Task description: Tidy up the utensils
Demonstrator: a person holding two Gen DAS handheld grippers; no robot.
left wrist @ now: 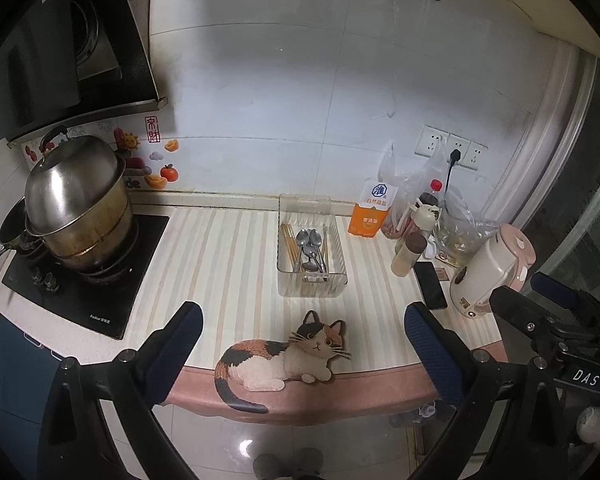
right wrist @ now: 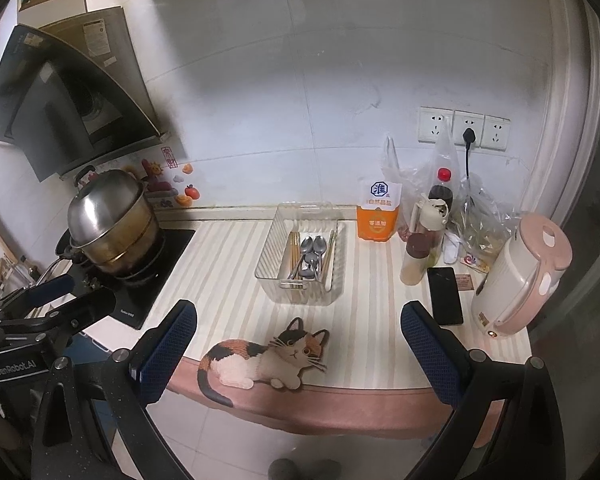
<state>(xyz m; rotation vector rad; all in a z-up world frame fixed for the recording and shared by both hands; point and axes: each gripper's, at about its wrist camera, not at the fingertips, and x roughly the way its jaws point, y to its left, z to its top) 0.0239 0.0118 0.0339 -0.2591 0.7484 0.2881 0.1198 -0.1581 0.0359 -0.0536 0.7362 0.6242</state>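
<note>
1. Clear ribbed plastic, that's the utensil tray (left wrist: 311,236), sitting on the striped counter mat (left wrist: 220,264) near the back wall.
2. Inside it, wooden chopsticks (left wrist: 289,246) lie along the left side, metal spoons (left wrist: 310,248) are piled in the middle, and more chopsticks (left wrist: 325,246) run down the right.
3. Left gripper (left wrist: 304,342) hangs over the counter's front edge, fingers spread wide, nothing between them, well short of the tray.
4. Right gripper (right wrist: 300,338) sits just beside it, fingers equally wide apart and empty, above the cat picture (right wrist: 266,358) on the mat.
5. From the right wrist view, the tray (right wrist: 300,264) stands between the steel pot (right wrist: 112,220) on the stove and the orange salt bag (right wrist: 379,212).
6. Off to the right, a black phone (right wrist: 445,295) lies flat next to a pink-and-white kettle (right wrist: 518,276).
</note>
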